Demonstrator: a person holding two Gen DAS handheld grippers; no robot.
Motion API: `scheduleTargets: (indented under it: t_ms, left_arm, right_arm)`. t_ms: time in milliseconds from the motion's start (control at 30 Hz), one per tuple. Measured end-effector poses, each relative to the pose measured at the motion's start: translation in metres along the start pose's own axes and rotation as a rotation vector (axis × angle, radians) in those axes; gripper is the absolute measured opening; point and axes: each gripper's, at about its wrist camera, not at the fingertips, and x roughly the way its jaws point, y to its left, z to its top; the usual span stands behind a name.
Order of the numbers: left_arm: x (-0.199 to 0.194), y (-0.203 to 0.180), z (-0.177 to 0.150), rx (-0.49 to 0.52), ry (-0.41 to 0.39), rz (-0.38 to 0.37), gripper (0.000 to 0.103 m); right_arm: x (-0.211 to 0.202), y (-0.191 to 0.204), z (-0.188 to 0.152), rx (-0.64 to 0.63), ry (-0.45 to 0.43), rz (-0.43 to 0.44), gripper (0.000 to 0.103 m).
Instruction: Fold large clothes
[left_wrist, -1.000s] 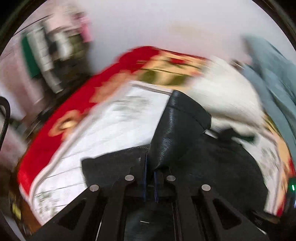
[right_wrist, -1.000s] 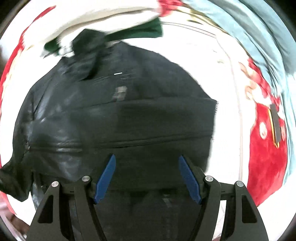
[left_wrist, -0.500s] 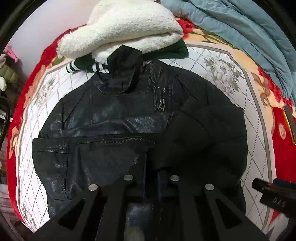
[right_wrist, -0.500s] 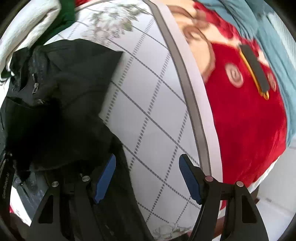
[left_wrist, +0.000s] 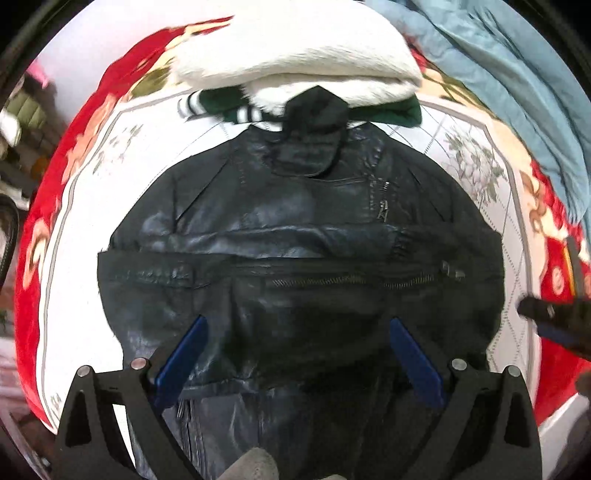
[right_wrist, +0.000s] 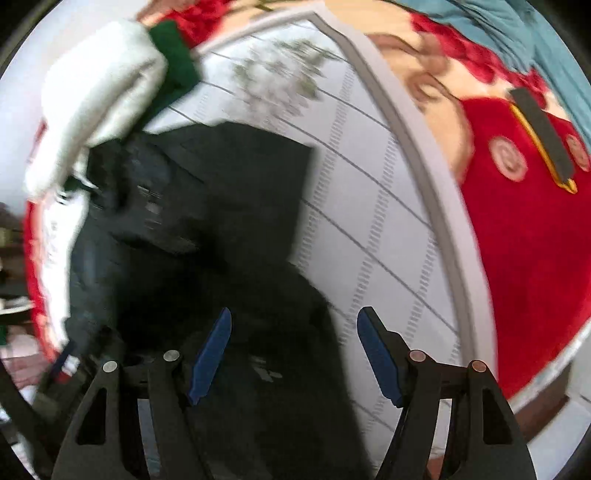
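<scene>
A black leather jacket (left_wrist: 303, 258) lies spread flat on the bed (left_wrist: 77, 236), its front facing up, both sleeves folded across the body in a horizontal band and a zipper running along that band. The jacket is the landmark for everything else. Its collar end touches a pile of folded clothes: a white fleece garment (left_wrist: 295, 62) on top of a dark green one with striped cuffs (left_wrist: 391, 110), both at the far side of the jacket. The bedcover under the jacket is white with a grey lattice and flower prints, and turns to a red floral border beyond the jacket's sides. A blue-grey quilt (left_wrist: 517, 85) is bunched past the jacket's right shoulder, well apart from it. The left tool (left_wrist: 295, 354) hangs over the jacket's hem end with its blue-padded fingers spread wide, gripping nothing. The right tool (right_wrist: 293, 354) sits at the jacket's right edge, fingers likewise parted and empty; in the right wrist view the picture is smeared, so whether its left finger touches the leather is hard to say. From the left wrist view, the right tool shows as a dark shape just beside the jacket's right side.
</scene>
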Motion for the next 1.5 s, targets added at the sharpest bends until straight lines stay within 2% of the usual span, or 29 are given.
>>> scheduleTargets:
  t_ms: [67, 167, 300, 333, 367, 400, 433, 467, 500, 533, 600, 700, 800, 900, 1033, 1100, 1167, 1300, 1433, 1500]
  left_arm:
    - [-0.005, 0.012, -0.004, -0.043, 0.015, 0.002, 0.100]
    - [-0.008, 0.035, -0.013, -0.113, 0.047, 0.062, 0.100]
    - [0.008, 0.074, -0.021, -0.192, 0.086, 0.197, 0.100]
    - [0.012, 0.086, -0.023, -0.215, 0.091, 0.214, 0.100]
    - [0.015, 0.094, -0.023, -0.229, 0.094, 0.228, 0.100]
    - [0.017, 0.104, -0.024, -0.245, 0.093, 0.262, 0.100]
    - [0.018, 0.111, -0.024, -0.254, 0.090, 0.285, 0.100]
    - [0.017, 0.116, -0.023, -0.260, 0.088, 0.301, 0.100]
    - [0.017, 0.122, -0.023, -0.268, 0.084, 0.323, 0.100]
    - [0.016, 0.124, -0.022, -0.275, 0.081, 0.331, 0.100]
    - [0.013, 0.131, -0.020, -0.290, 0.075, 0.348, 0.100]
    - [0.006, 0.140, -0.012, -0.314, 0.044, 0.361, 0.100]
    - [0.006, 0.146, -0.001, -0.332, 0.017, 0.361, 0.100]
    - [0.022, 0.146, 0.011, -0.337, 0.011, 0.380, 0.100]
    - [0.065, 0.153, 0.024, -0.321, 0.069, 0.456, 0.100]
    - [0.091, 0.163, 0.027, -0.326, 0.113, 0.453, 0.103]
    - [0.107, 0.169, 0.030, -0.325, 0.140, 0.436, 0.103]
    - [0.085, 0.167, 0.032, -0.297, 0.111, 0.430, 0.103]
    - [0.053, 0.151, 0.028, -0.257, 0.065, 0.368, 0.103]
    - [0.053, 0.139, 0.027, -0.206, 0.043, 0.370, 0.103]
  right_arm:
    - [0.007, 0.009, 0.010, 0.029, 0.034, 0.094, 0.072]
    - [0.035, 0.025, 0.008, 0.069, 0.127, 0.158, 0.072]
    - [0.084, 0.045, 0.013, -0.046, 0.210, 0.081, 0.072]
    - [0.091, 0.051, 0.013, -0.069, 0.221, 0.078, 0.072]
    - [0.098, 0.059, 0.014, -0.103, 0.217, 0.038, 0.072]
    - [0.101, 0.064, 0.014, -0.127, 0.202, 0.022, 0.065]
    - [0.103, 0.073, 0.012, -0.179, 0.177, 0.000, 0.039]
    - [0.104, 0.079, 0.010, -0.211, 0.161, -0.061, 0.033]
    - [0.103, 0.082, 0.009, -0.216, 0.147, -0.078, 0.032]
    - [0.098, 0.084, 0.008, -0.213, 0.125, -0.102, 0.023]
    - [0.083, 0.084, 0.009, -0.184, 0.077, -0.081, 0.015]
    - [0.040, 0.080, 0.015, -0.143, -0.040, -0.036, 0.007]
    - [0.003, 0.067, 0.029, -0.094, -0.148, -0.032, 0.007]
    - [-0.002, 0.050, 0.043, -0.083, -0.162, -0.065, 0.007]
    - [0.037, 0.032, 0.052, -0.075, -0.063, -0.126, 0.009]
    - [0.063, 0.027, 0.056, -0.077, 0.013, -0.146, 0.010]
    - [0.069, 0.021, 0.062, -0.058, 0.043, -0.121, 0.010]
    - [0.049, 0.028, 0.061, -0.062, 0.015, -0.149, 0.018]
    - [0.019, 0.043, 0.045, -0.091, -0.064, -0.078, 0.019]
    - [0.017, 0.052, 0.035, -0.122, -0.066, -0.040, 0.019]
